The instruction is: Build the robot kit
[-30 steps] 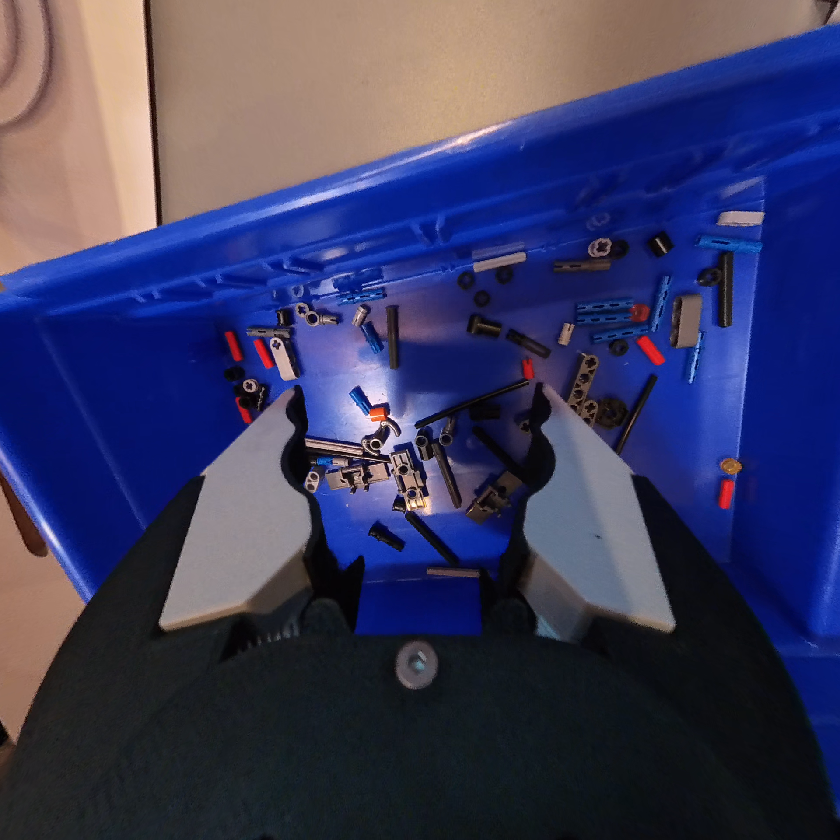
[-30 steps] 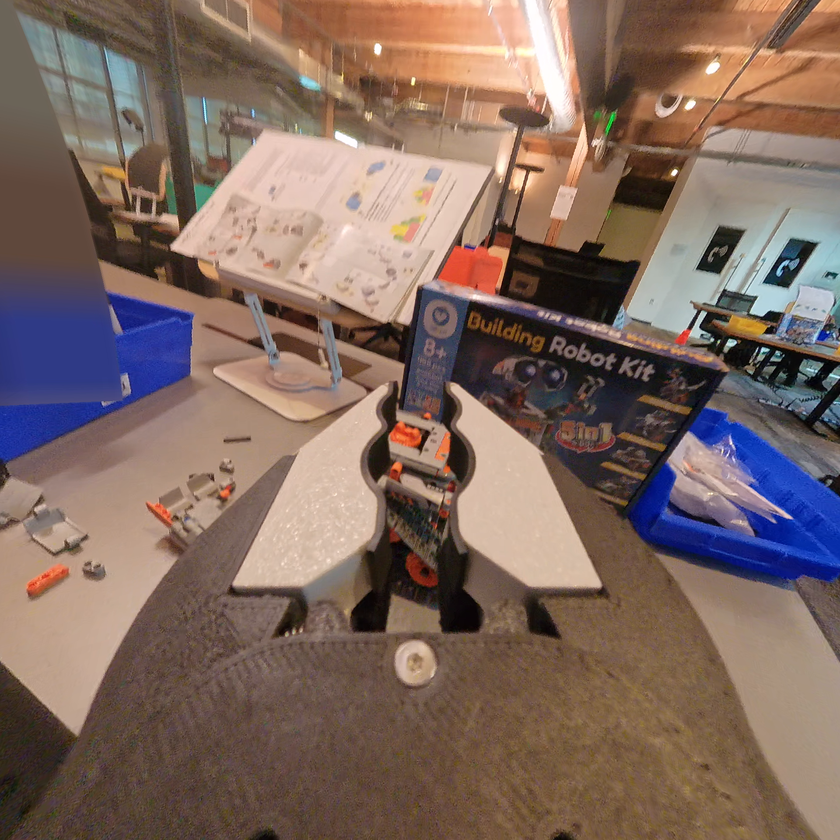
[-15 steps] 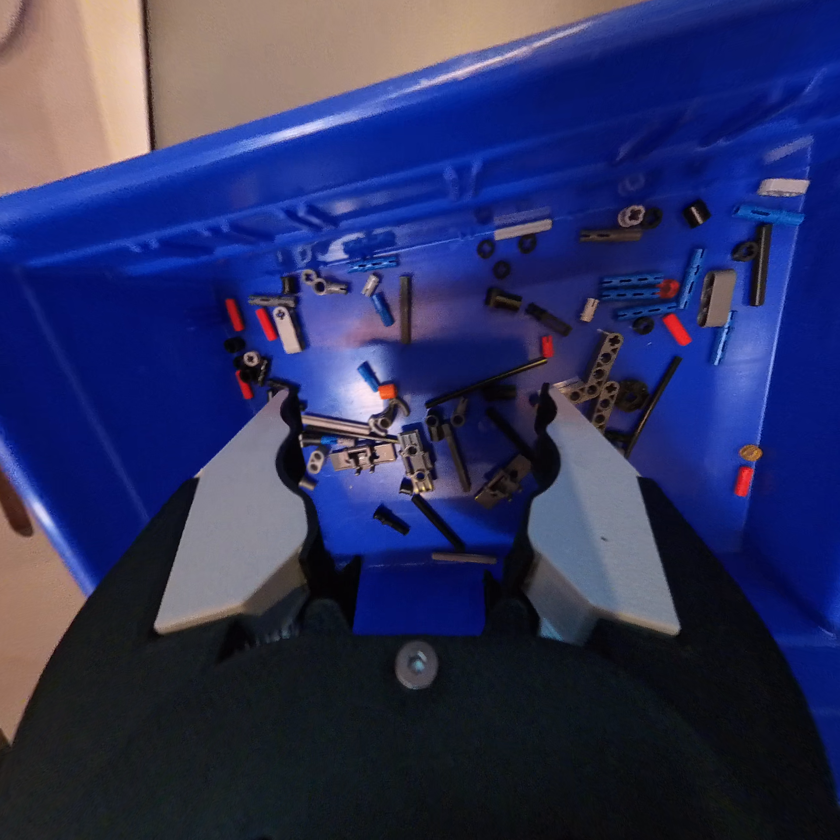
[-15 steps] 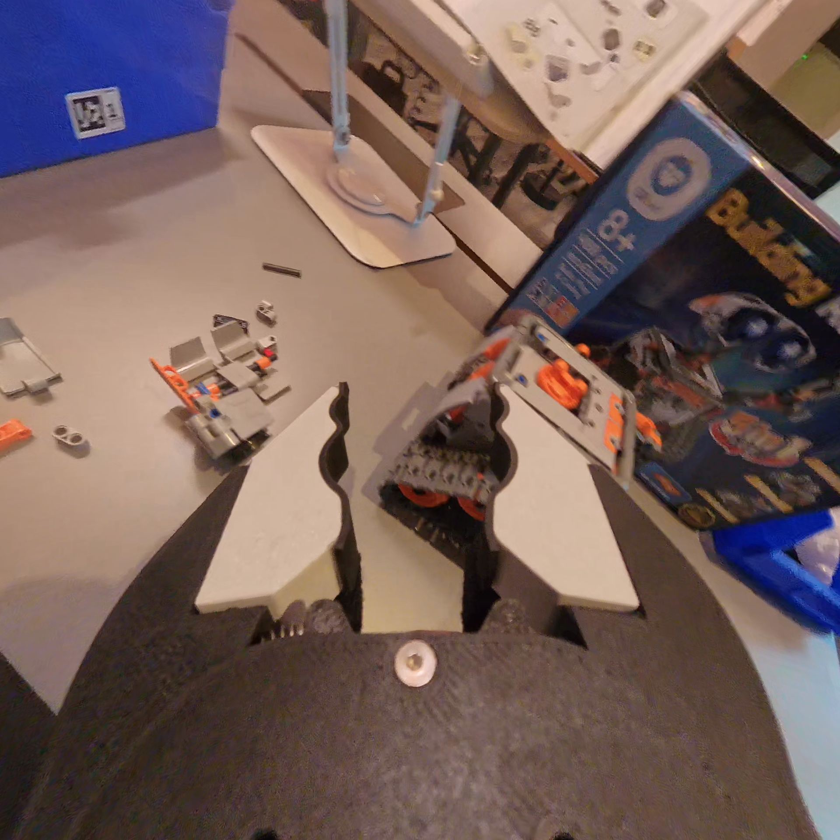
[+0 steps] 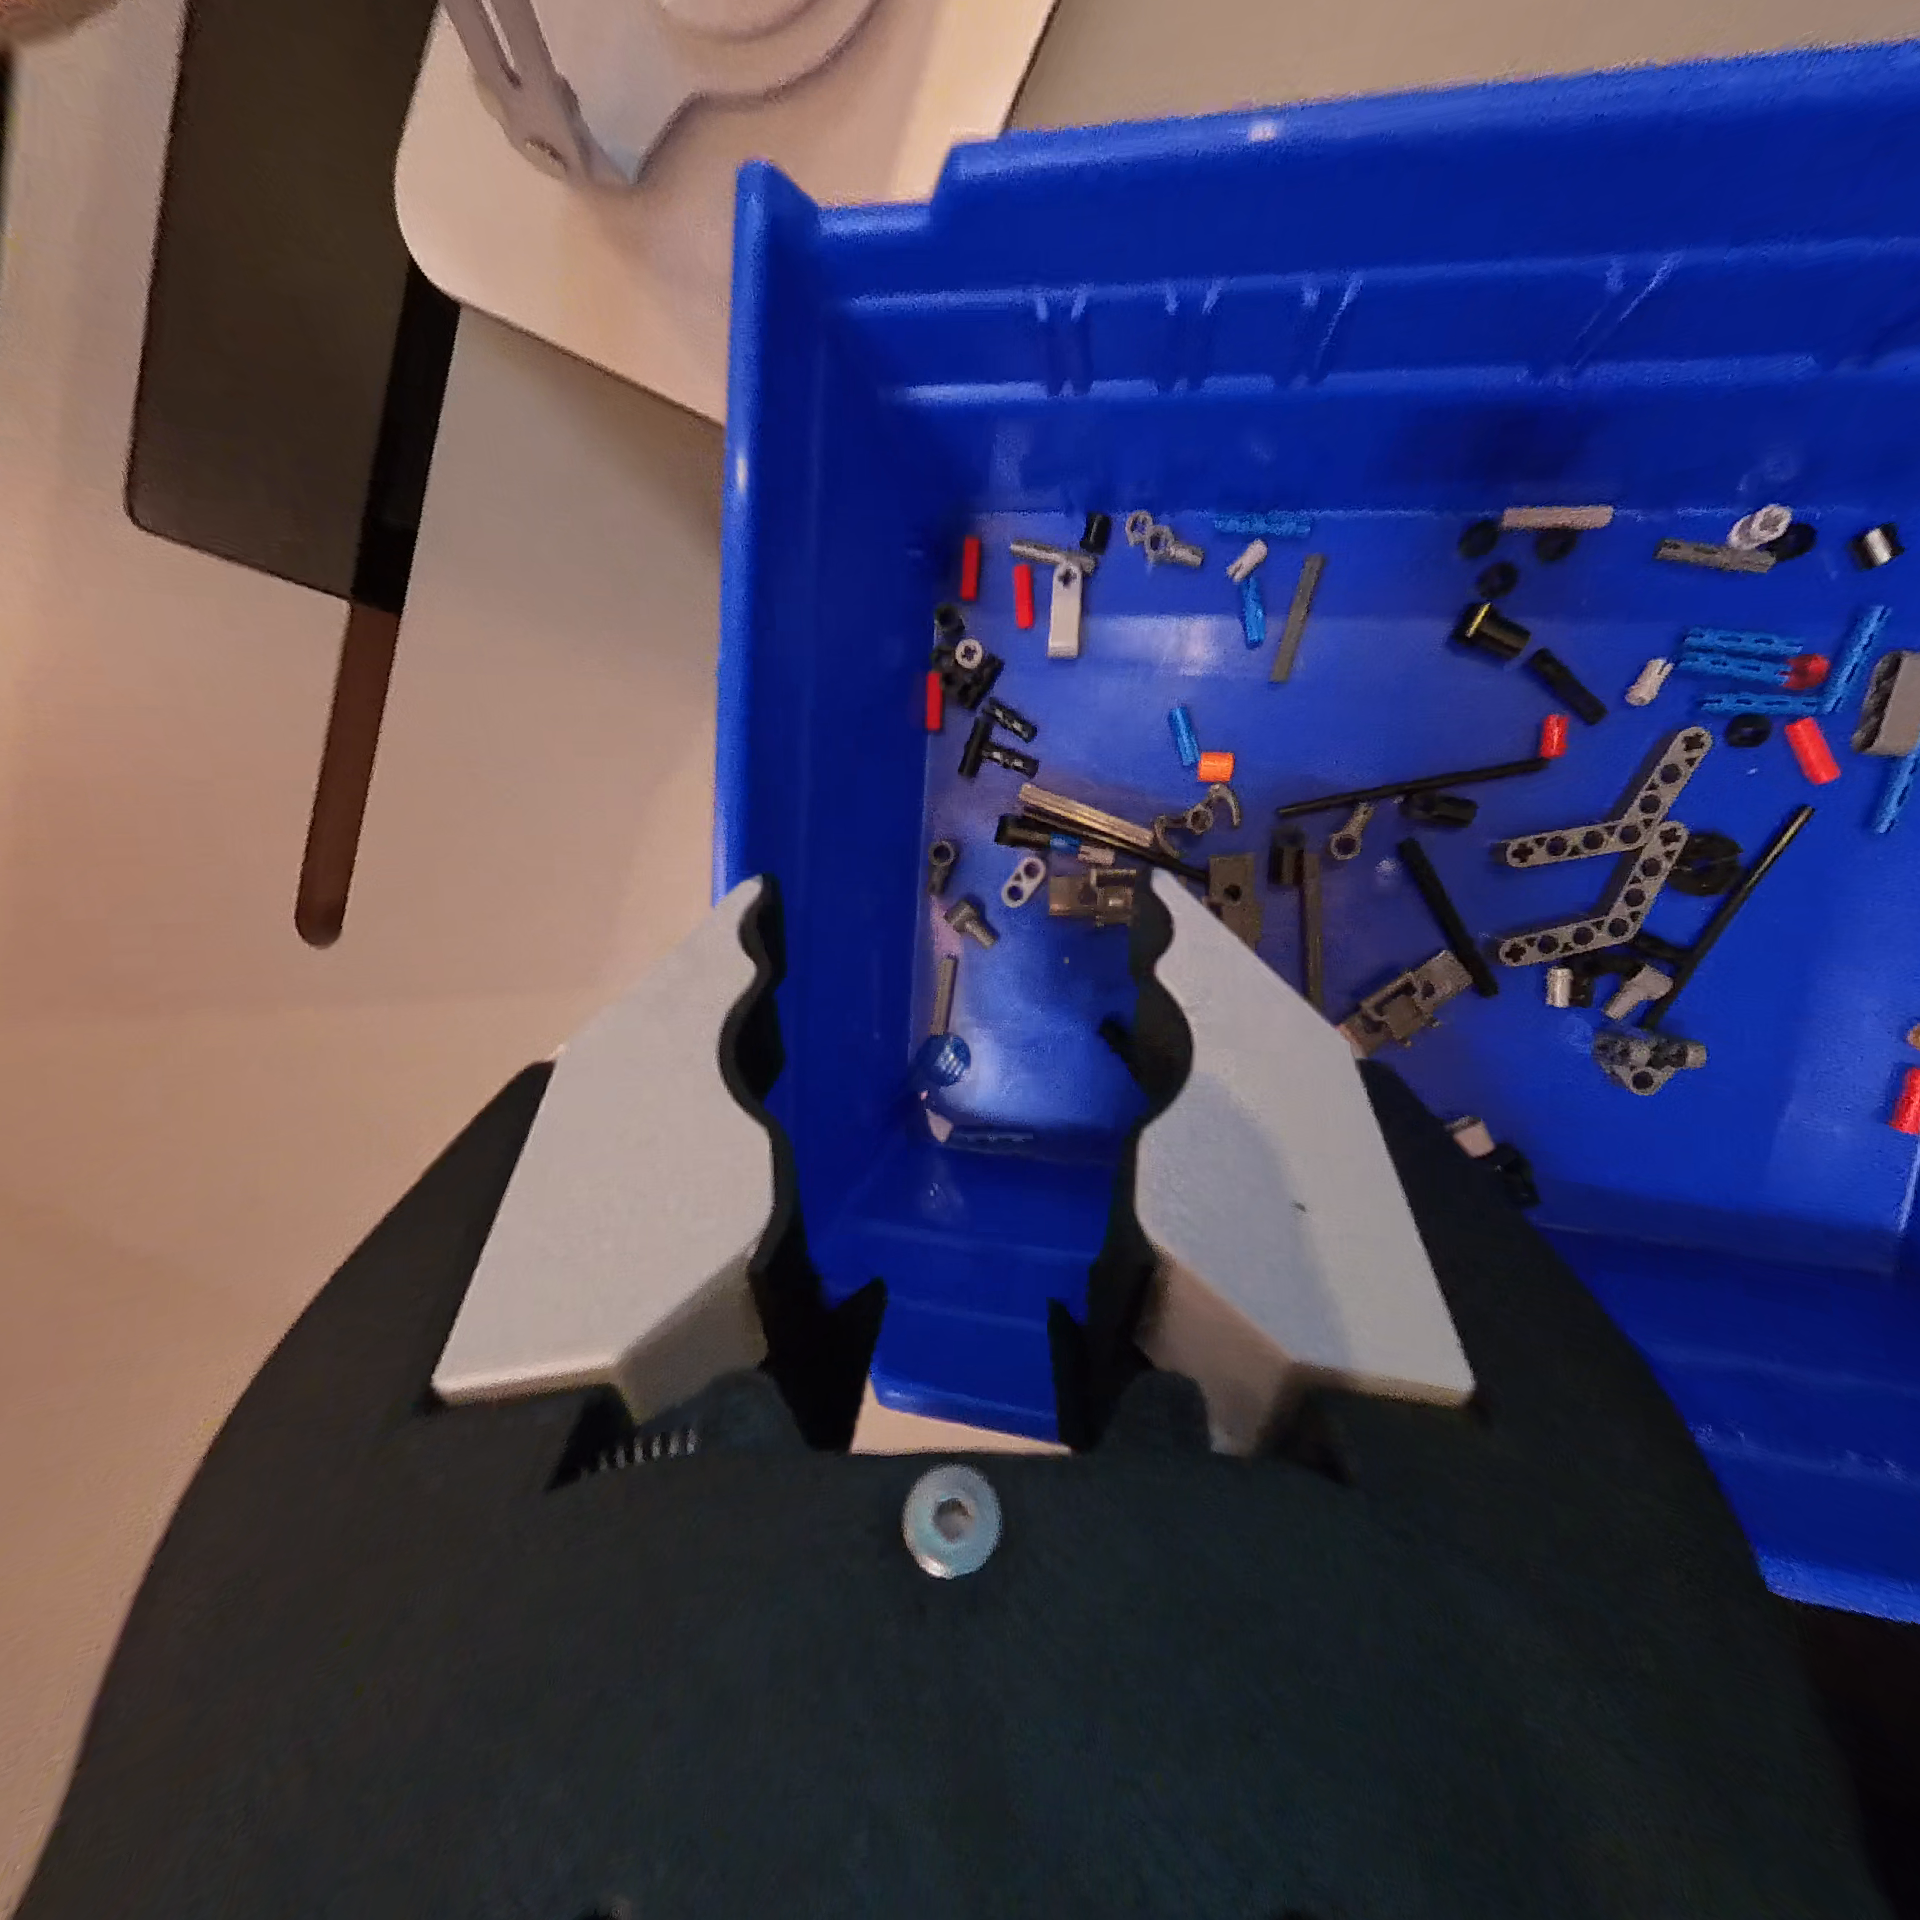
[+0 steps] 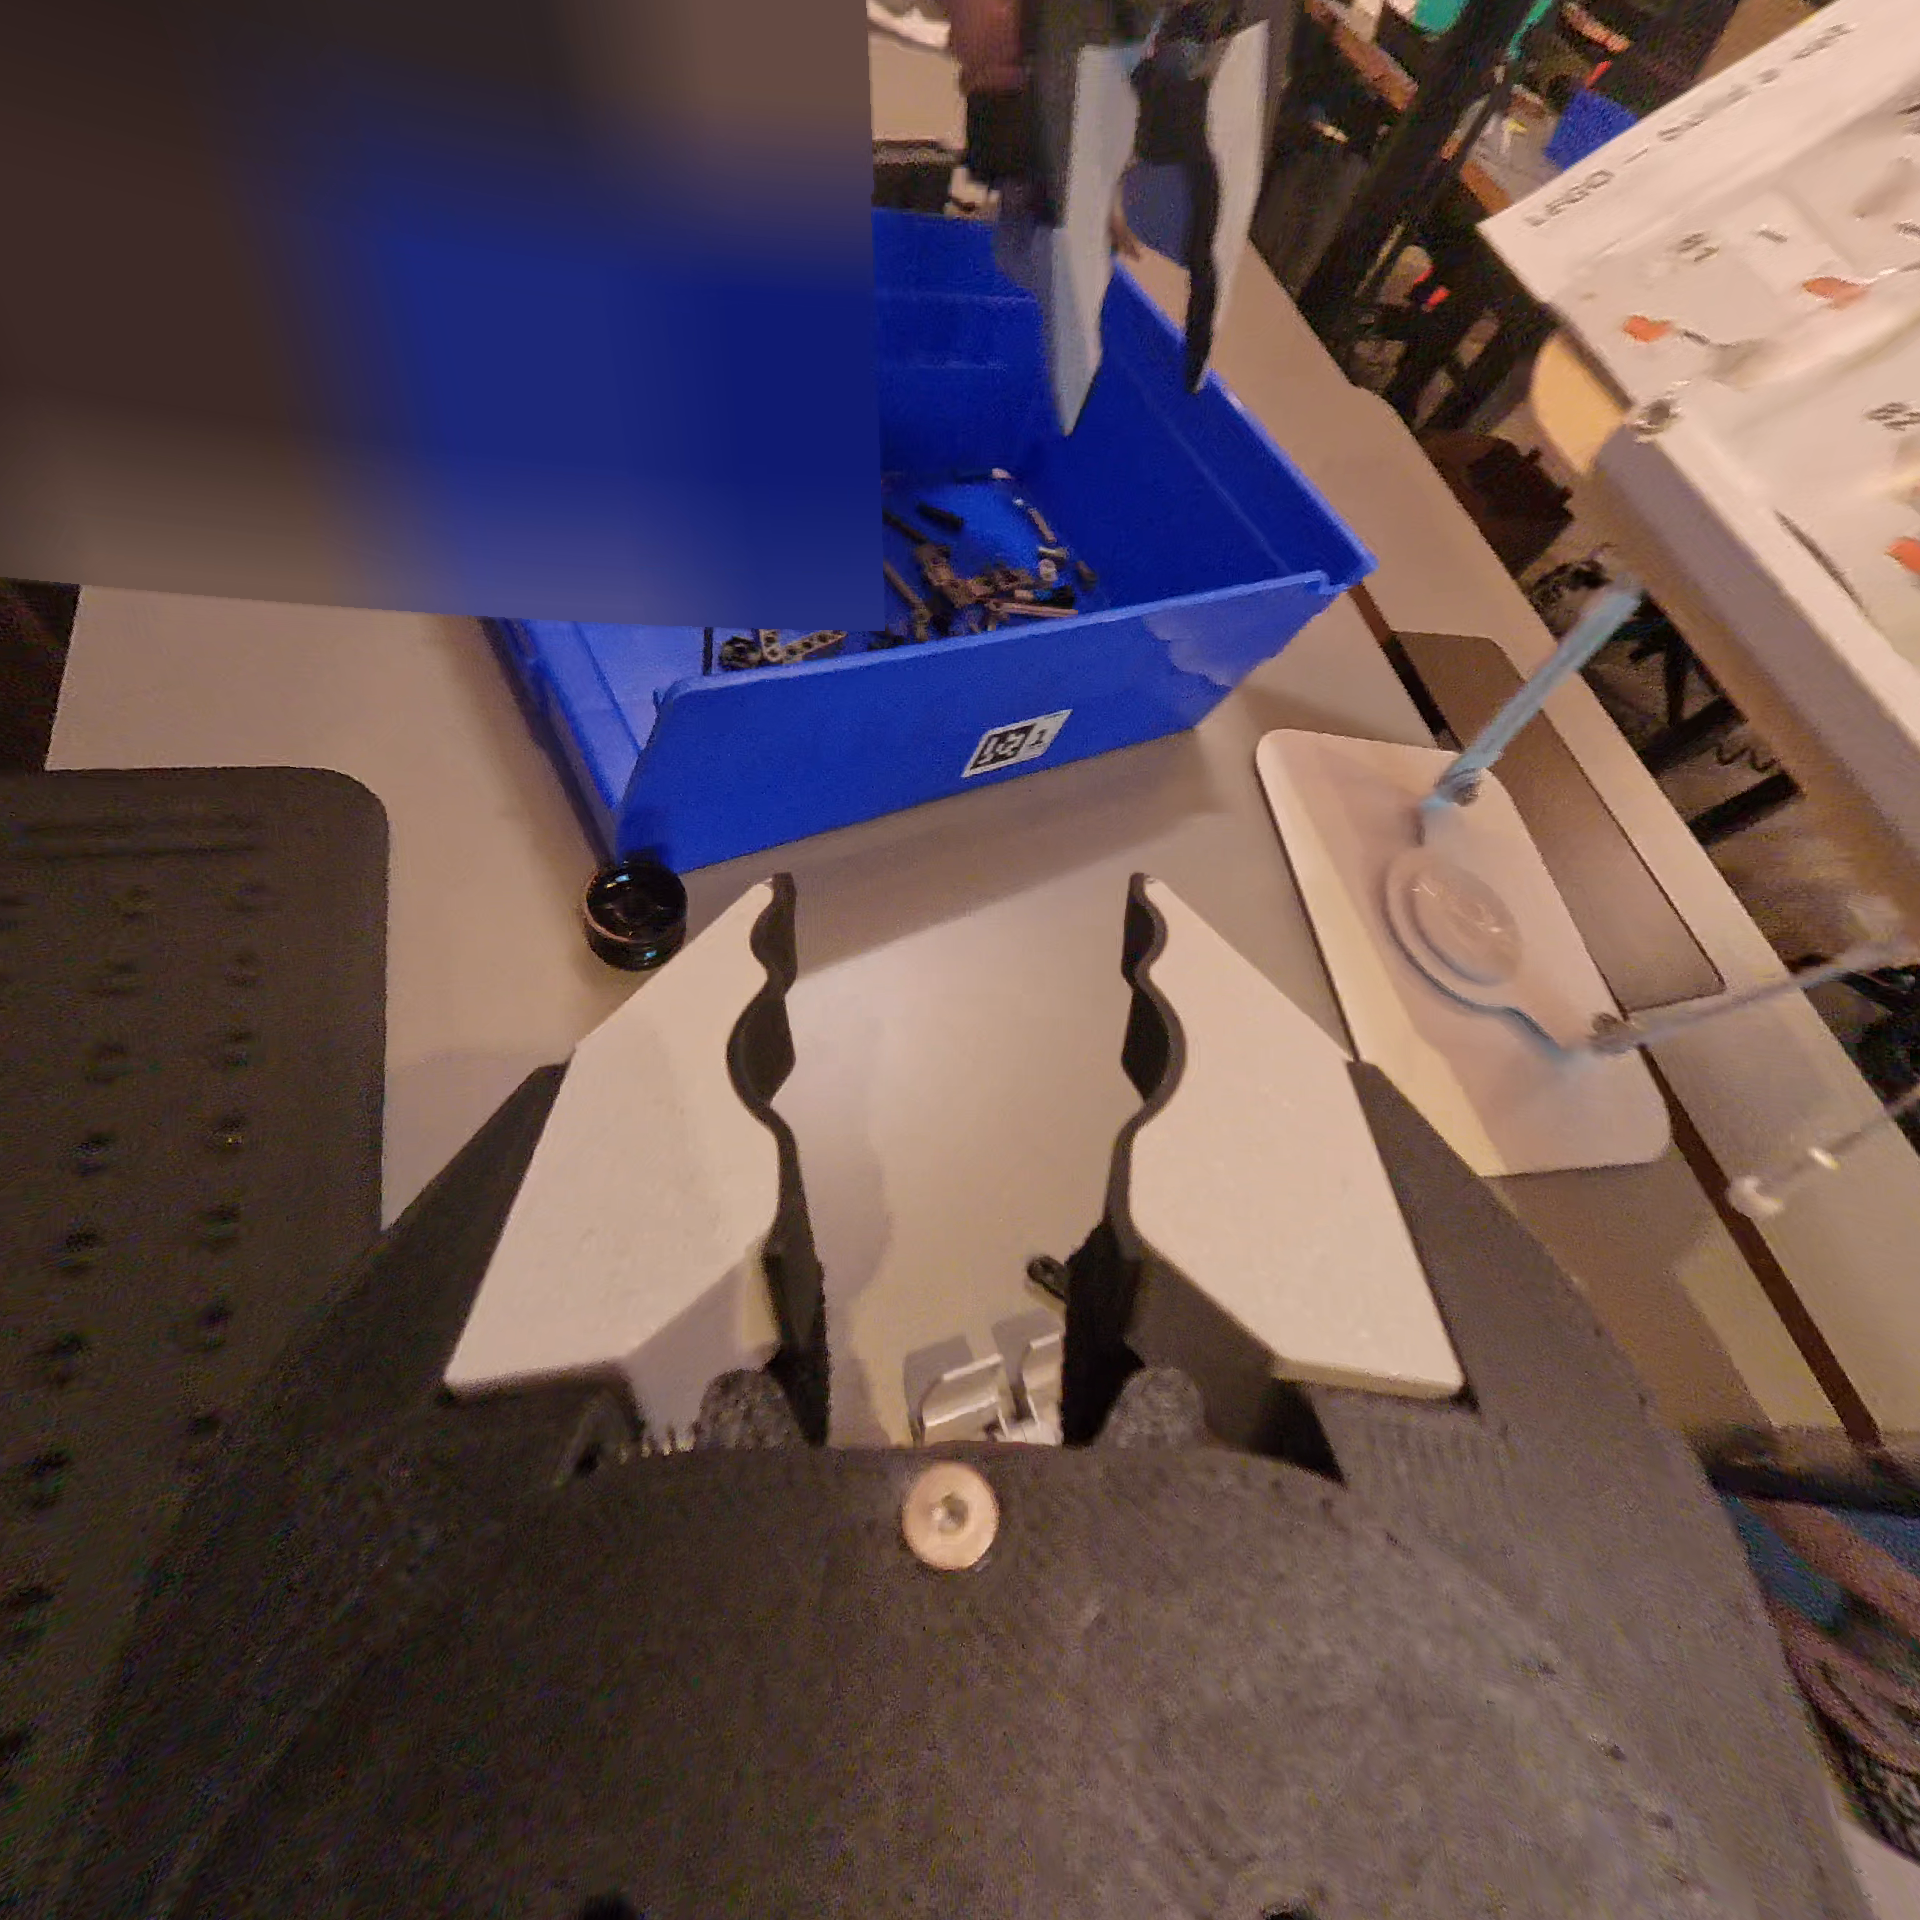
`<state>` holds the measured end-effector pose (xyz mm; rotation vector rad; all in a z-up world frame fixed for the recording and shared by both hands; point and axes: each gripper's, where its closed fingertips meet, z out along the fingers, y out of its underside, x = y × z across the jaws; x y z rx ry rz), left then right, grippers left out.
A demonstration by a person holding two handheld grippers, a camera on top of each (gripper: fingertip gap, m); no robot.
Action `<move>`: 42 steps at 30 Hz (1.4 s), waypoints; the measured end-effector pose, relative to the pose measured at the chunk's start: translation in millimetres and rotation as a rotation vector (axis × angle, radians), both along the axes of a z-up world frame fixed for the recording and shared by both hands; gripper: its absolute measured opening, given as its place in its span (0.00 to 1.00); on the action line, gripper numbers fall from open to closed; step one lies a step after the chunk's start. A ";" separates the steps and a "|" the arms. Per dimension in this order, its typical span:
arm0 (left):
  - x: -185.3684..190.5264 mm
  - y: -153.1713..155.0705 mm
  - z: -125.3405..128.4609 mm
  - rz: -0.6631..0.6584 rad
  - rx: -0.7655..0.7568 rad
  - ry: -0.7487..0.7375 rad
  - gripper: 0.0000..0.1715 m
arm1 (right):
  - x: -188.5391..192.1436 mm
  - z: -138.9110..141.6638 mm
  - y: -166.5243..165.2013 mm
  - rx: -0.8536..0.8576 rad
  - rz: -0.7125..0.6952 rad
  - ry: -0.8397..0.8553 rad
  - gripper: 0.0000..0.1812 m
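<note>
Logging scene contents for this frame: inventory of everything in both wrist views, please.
bin: one, blue, on the table, sticker on its near wall
small building parts: many, black, grey, blue, red, orange, loose on the bin floor
wheel: one, black, on the table at the bin's near corner
table: one, grey
mat: one, dark, perforated, left on the table
stand base: one, white, right of the bin
open booklet: one, white, on the stand, far right
grey piece: one, on the table between the right gripper's fingers
left gripper: open, over the bin's corner, empty
right gripper: open, above the table, empty
</note>
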<state>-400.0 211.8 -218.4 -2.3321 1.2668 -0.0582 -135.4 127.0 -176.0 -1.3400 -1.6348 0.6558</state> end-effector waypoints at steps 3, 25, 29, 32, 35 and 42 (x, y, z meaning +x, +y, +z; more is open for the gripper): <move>2.7 -0.2 18.1 -0.012 0.039 -0.084 0.42 | -5.0 -12.8 -1.5 -0.001 0.016 -0.017 0.33; -27.5 16.0 -25.9 0.136 -0.111 -0.194 0.06 | -14.4 -46.0 -17.0 -0.217 0.079 -0.007 0.31; -18.8 14.8 -20.4 0.138 -0.104 -0.190 0.04 | -13.4 -52.7 -14.6 -0.216 0.072 -0.024 0.31; -11.4 13.2 -9.2 0.142 -0.085 -0.202 0.03 | -12.9 -56.9 -13.6 -0.217 0.070 -0.035 0.30; -5.3 11.3 2.0 0.147 -0.060 -0.206 0.02 | -12.9 -58.2 -14.2 -0.225 0.074 -0.035 0.30; 1.5 8.5 14.1 0.149 -0.024 -0.196 0.01 | -11.7 -61.4 -12.6 -0.227 0.071 -0.044 0.27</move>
